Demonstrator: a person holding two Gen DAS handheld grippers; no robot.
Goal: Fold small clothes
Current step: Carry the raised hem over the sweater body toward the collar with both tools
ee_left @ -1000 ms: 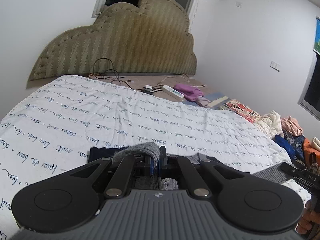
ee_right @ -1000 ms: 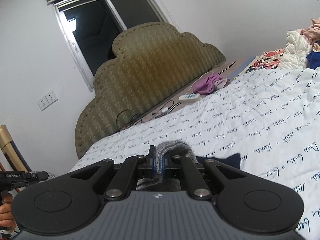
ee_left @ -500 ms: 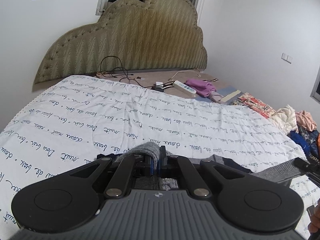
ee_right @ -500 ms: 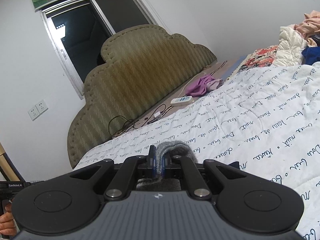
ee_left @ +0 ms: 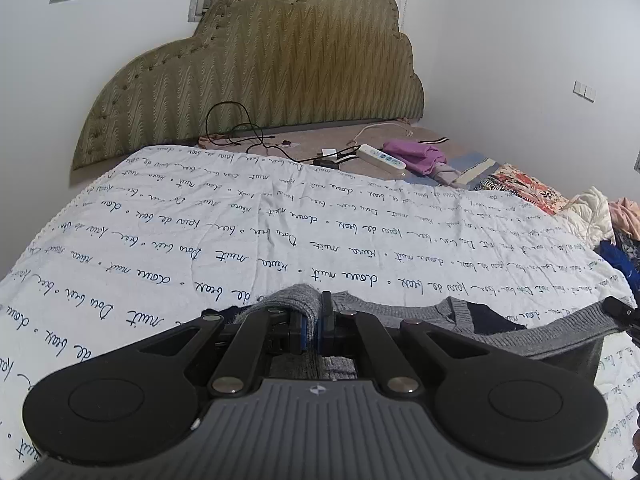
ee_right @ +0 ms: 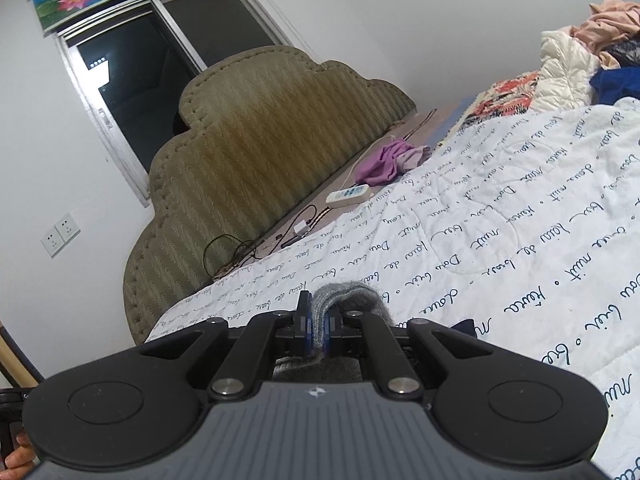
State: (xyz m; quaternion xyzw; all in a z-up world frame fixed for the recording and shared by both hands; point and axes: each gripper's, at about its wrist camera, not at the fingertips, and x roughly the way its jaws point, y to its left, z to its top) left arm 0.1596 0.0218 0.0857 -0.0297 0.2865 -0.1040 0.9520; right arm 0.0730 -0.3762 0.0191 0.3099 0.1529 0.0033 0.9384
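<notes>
My left tongs (ee_left: 314,322) are pinched tight on a bunched fold of the grey knit garment (ee_left: 420,314), the fabric humping up over the blue pads. From there the knit edge runs taut to the right, where the tip of my right tongs shows at the frame's edge in the left wrist view. A dark navy part of the same garment (ee_left: 494,316) shows just behind the neckline.

In the right wrist view, my right tongs (ee_right: 316,326) are likewise clamped on a thick wad of the grey knit, which bulges up between and over the fingers (ee_right: 305,318). The garment sits at the near edge of the bed, held stretched between both tongs just above the white quilt (ee_left: 280,220) printed with blue handwriting; I cannot tell how much of it rests on the quilt.

Further off, toward the head edge of the bed, a white power strip (ee_left: 380,157) lies on the bare mattress beside a purple cloth (ee_left: 416,156), with black cables (ee_left: 236,136) near the olive padded headboard (ee_left: 272,76). A heap of mixed clothes (ee_right: 576,52) is piled at the bed's right side.
</notes>
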